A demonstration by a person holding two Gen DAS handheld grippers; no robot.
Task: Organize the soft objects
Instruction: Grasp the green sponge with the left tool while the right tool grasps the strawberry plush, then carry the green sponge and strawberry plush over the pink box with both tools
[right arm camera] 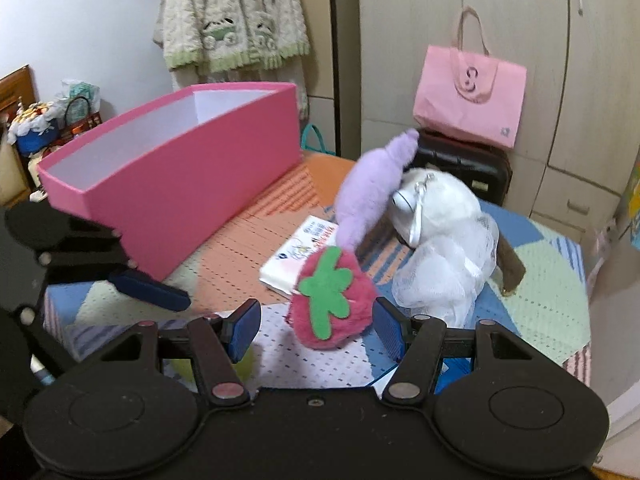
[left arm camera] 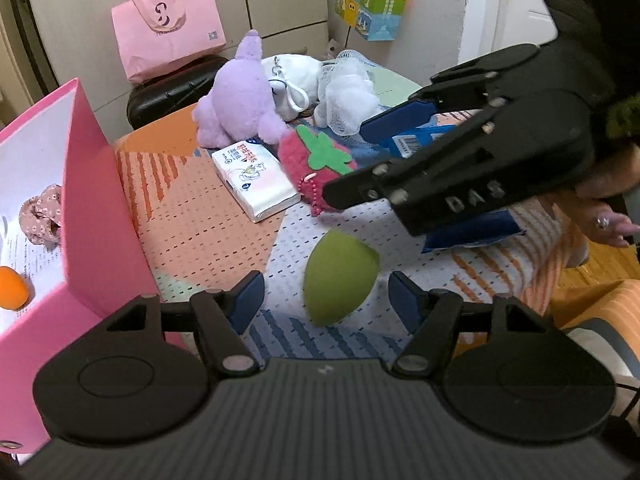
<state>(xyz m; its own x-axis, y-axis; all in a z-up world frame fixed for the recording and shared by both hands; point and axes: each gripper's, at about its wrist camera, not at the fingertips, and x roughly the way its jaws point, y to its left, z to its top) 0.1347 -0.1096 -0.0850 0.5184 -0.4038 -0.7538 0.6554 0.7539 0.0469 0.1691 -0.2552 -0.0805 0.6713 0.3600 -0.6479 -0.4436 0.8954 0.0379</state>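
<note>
Jaws spread on both: the left gripper (left arm camera: 326,300) straddles the green makeup sponge (left arm camera: 338,280), the right gripper (right arm camera: 316,326) the strawberry plush (right arm camera: 332,300). Each should settle lower around its soft piece, squeeze gently, then carry it left to the pink box (left arm camera: 100,200).

The raised letters "DAS" stand on the black body of the right gripper (left arm camera: 344,160), at the right of the left wrist view. The print on the tissue pack (left arm camera: 256,178) is too small to read.

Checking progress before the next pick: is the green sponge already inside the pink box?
No, the green sponge lies on the cloth outside the pink box.
</note>
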